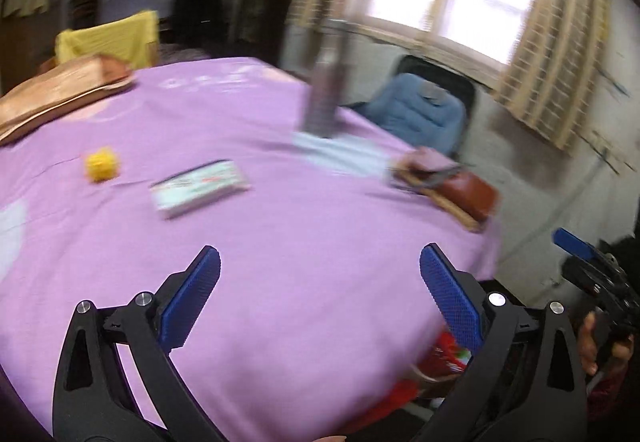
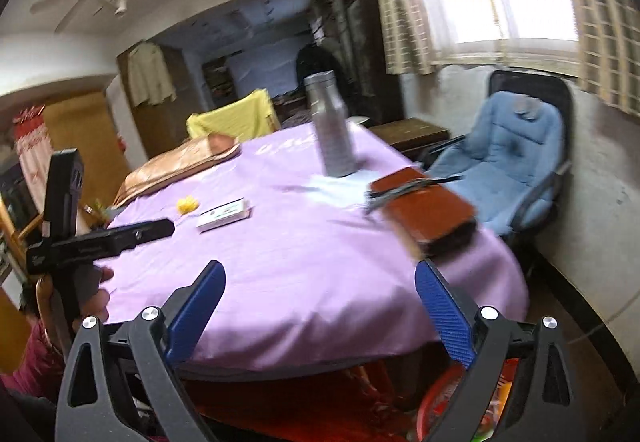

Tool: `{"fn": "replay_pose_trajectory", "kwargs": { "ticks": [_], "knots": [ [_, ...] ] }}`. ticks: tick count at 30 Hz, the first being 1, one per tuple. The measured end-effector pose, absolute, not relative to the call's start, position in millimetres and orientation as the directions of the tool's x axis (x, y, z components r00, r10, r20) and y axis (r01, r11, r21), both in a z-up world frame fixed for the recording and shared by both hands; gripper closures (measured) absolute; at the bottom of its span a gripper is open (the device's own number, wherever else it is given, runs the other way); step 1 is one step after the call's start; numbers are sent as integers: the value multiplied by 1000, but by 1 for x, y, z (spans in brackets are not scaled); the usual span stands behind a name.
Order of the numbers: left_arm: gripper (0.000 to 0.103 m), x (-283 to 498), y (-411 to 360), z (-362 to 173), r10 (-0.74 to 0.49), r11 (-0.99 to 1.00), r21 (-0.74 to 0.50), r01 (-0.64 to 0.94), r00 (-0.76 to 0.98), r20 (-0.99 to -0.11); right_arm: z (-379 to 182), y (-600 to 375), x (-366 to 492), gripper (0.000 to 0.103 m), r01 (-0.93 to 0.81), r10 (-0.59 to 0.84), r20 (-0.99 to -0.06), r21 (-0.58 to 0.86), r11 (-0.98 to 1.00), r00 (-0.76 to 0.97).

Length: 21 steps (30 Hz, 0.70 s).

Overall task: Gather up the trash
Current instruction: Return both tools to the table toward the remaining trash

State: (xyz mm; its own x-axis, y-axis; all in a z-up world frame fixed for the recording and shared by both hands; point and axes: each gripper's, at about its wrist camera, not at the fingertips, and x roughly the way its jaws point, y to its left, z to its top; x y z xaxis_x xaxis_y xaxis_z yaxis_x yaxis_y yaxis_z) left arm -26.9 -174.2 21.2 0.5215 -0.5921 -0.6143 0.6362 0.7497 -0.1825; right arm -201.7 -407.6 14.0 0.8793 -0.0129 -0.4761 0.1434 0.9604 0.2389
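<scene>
A crumpled yellow ball (image 1: pixel 102 163) (image 2: pixel 187 205) lies on the purple tablecloth (image 1: pixel 280 242). Just right of it is a small white and green box (image 1: pixel 200 187) (image 2: pixel 224 215). A pale sheet of paper (image 1: pixel 340 153) (image 2: pixel 336 189) lies under a grey metal bottle (image 1: pixel 326 97) (image 2: pixel 332 125). A red bin (image 2: pixel 452 394) (image 1: pixel 444 358) with colourful contents stands on the floor below the table's near right edge. My left gripper (image 1: pixel 320 258) is open over the near cloth, nothing between its blue pads. My right gripper (image 2: pixel 320 270) is open and empty before the table edge.
A brown leather book (image 1: pixel 460 189) (image 2: pixel 424 209) with a dark strap lies at the table's right edge. A tan folded cloth (image 1: pixel 60 89) sits at the far left, a blue padded chair (image 2: pixel 508 161) stands right of the table, and a hand (image 2: pixel 94 294) grips a handle at left.
</scene>
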Motion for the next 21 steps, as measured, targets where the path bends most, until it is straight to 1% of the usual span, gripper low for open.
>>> {"fn": "replay_pose_trajectory", "kwargs": {
  "ticks": [8, 13, 17, 21],
  "knots": [
    [7, 60, -110, 18, -417, 877, -113, 466, 626, -658, 7, -370, -112, 9, 37, 110, -543, 252, 967, 833],
    [7, 135, -80, 13, -343, 927, -134, 350, 648, -680, -1, -346, -55, 9, -6, 152, -567, 252, 968, 810],
    [7, 191, -75, -1, -288, 951, -127, 283, 652, -701, -11, -336, -19, 9, -16, 163, -581, 249, 968, 798],
    [7, 232, -84, -22, -249, 962, -110, 250, 634, -732, -21, -334, 7, 9, -8, 167, -586, 264, 964, 793]
  ]
}}
